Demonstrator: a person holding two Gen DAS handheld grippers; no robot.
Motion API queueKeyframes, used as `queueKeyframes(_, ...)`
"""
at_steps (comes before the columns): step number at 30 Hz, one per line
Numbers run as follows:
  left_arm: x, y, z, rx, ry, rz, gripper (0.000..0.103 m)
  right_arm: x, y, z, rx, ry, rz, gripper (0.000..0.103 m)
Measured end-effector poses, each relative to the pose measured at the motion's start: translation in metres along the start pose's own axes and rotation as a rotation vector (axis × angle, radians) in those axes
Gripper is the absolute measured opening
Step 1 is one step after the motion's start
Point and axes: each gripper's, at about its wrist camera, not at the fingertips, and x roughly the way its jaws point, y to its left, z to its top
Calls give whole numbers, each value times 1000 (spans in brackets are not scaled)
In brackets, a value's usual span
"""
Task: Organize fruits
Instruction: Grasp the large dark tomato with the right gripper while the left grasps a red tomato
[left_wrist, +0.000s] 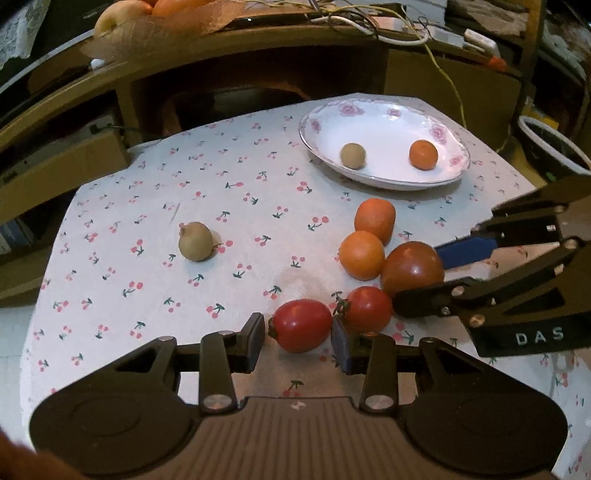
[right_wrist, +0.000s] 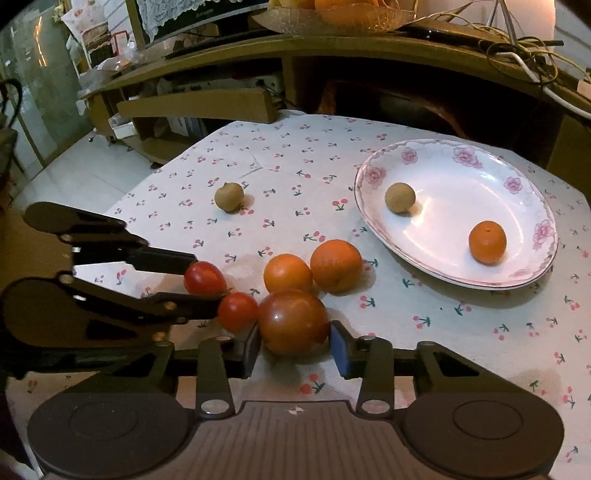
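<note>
Left tool (left_wrist: 298, 332) straddles a red tomato (left_wrist: 302, 325), jaws open; right tool (right_wrist: 293, 341) brackets the dark tomato (right_wrist: 293, 321), plate (right_wrist: 532, 266) at two o'clock.

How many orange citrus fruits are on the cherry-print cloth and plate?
3. One orange fruit on the plate, in the floral plate; two touching on the cloth beside the big tomato: the nearer orange and the farther orange. None looks hidden.

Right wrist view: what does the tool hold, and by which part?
Fingers of the right tool flank the large dark tomato at its sides; a firm grip cannot be told.
</note>
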Motion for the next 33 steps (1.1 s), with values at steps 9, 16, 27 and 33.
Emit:
queueKeyframes(9, -10, -6, -2, 28, 1, -15, 39, -4, -2, 0, 8, 5, -16, 39)
queueKeyframes(16, -29, -12, -14, 51, -1, -16, 38, -25, 1, -16, 18, 17, -53, 39)
queueKeyframes(27, -27, -11, -9, 66, -26, -20, 44, -54, 12, -47, 63, 30, -98, 40)
queueKeyframes(33, -10, -17, -10, 104, 3, -11, 47, -41, 11, -46, 50, 35, -105, 41)
